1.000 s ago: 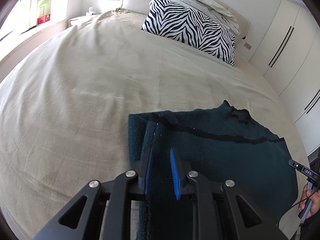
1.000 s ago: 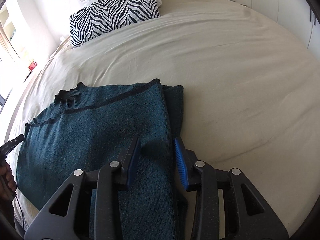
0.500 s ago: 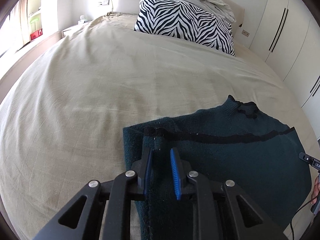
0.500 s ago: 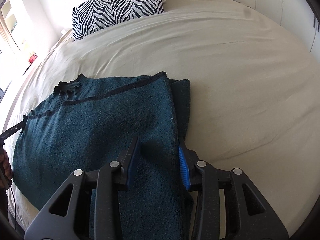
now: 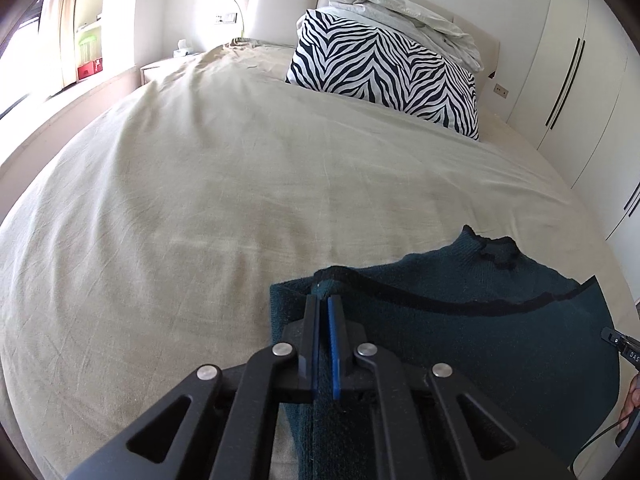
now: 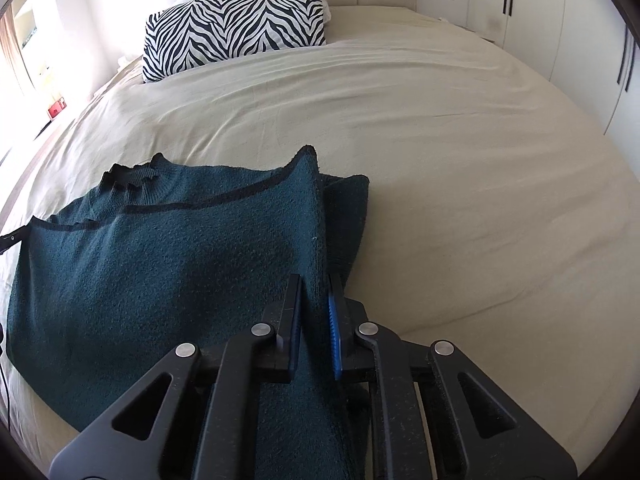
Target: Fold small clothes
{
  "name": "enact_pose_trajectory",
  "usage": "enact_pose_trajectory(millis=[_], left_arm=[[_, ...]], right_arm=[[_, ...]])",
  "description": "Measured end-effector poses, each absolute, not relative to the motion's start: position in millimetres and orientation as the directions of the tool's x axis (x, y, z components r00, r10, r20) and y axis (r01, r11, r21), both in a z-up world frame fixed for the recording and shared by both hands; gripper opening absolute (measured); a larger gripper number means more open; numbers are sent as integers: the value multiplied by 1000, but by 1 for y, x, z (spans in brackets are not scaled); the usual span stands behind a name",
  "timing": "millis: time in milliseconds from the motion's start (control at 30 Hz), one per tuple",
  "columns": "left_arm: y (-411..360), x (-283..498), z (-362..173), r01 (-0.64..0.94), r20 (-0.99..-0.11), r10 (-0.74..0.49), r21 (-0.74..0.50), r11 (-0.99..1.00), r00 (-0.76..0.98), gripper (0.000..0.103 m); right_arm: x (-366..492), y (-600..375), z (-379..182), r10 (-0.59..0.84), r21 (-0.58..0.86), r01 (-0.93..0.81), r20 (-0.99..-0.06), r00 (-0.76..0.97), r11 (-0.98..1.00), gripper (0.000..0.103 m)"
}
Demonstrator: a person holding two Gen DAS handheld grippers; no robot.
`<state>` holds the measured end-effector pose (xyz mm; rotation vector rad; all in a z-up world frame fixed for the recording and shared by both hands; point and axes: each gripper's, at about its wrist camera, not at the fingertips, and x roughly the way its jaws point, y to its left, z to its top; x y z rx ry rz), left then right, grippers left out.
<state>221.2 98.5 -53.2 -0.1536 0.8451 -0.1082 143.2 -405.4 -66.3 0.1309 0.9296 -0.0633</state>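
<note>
Two grippers, left (image 5: 323, 300) and right (image 6: 316, 280), open a moment ago, now pinch opposite side edges of the teal sweater (image 6: 168, 256) lying on the bed (image 6: 460, 168); lifting for the fold can begin.

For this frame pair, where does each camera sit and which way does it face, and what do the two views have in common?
Left wrist: on the left gripper, facing down the bed toward the zebra pillow; its fingers pinch the teal sweater; a hand shows at the right edge.
Right wrist: on the right gripper, facing the same headboard end; its fingers pinch the sweater's opposite side.
Shared: sweater, bed, pillow, white wardrobe.
</note>
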Motion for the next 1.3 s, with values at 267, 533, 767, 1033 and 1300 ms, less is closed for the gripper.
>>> enact_pose_trajectory(millis=[267,533,767,1033,1300], left_arm=[[104,234,-60,-3,-737,-133,-180,984,663,5],[103,228,-81,-17,-747,-114,-166,986,655,5],[101,226,-65,-17,-716,-100,-154,988,691,5],[104,233,-83,-36,-746,-83,-142,989,661,5],[111,220,-81,-39,-741,-93,-158,987,665,19]], right_arm=[[144,-417,-74,47,163,163,-832,552,973,11],[127,-428,-83,113,257,188,-825,554,948,14],[113,-433,-76,122,301,235,-816,564,924,5],[110,-447,-95,160,353,274,-825,542,895,5],[112,-457,-108,193,424,262,-770,609,867,7]])
